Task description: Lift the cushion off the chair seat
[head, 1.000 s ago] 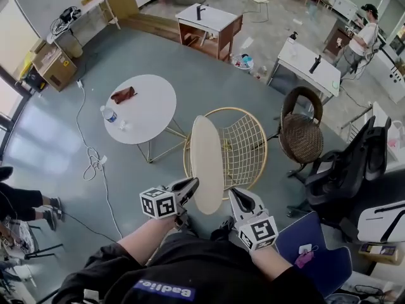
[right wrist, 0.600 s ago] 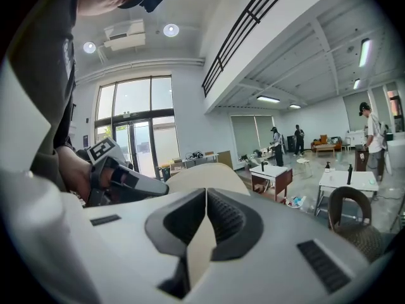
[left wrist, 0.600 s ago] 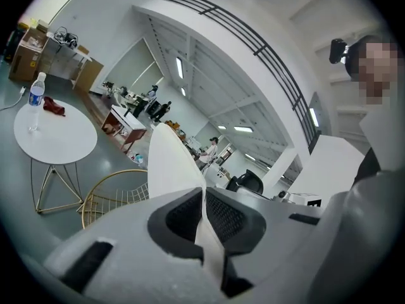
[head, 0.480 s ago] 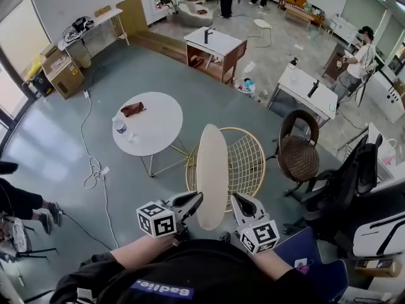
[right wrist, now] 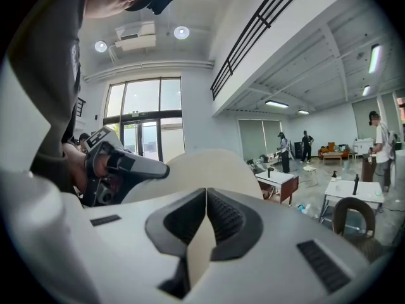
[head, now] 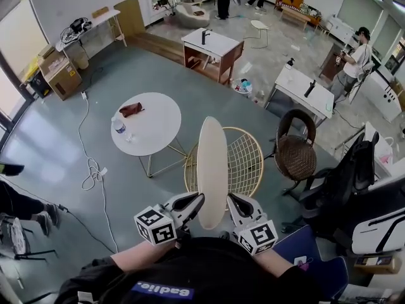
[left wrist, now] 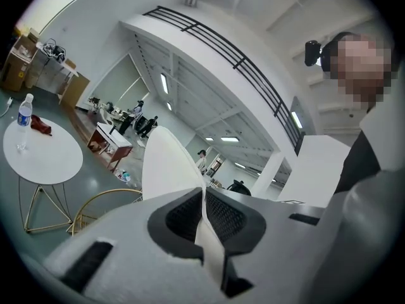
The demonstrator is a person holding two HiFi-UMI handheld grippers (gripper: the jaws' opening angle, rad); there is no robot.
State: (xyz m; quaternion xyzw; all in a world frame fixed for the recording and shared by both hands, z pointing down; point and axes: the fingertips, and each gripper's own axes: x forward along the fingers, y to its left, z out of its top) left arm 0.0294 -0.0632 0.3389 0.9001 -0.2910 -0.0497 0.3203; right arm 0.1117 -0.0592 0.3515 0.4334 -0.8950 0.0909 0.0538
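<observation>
cardboard box (head: 56,76): we see it far left by the wall; we cannot tell what is in it.
bottle (head: 118,126): we see a clear bottle with a blue cap standing upright on the round table (head: 155,132), near its left edge. We cannot tell how full it is. A small brown thing (head: 131,109) lies just beyond the bottle.
chair (head: 245,163): we look down into a round bowl of gold wire on thin legs, to the right of the round table. Its grid seat shows bare to the right of the cushion.
cushion (head: 212,170), place: we hold it up on edge straight in front of us, over the left part of the chair's bowl. Its near end sits between our two tools and its far end reaches past the chair's far rim.
cushion, look: we see a thin, flat, cream oval with a smooth, plain face. Seen from above it is a narrow ellipse; in the right gripper view its broad side rises as a rounded dome.
left gripper (head: 197,200): we have its jaws pressed together on the cushion's near edge, with the pale rim pinched between the black pads.
right gripper (head: 231,199): we have its jaws closed on the same edge from the other side, a fold of cream material caught between the pads.
</observation>
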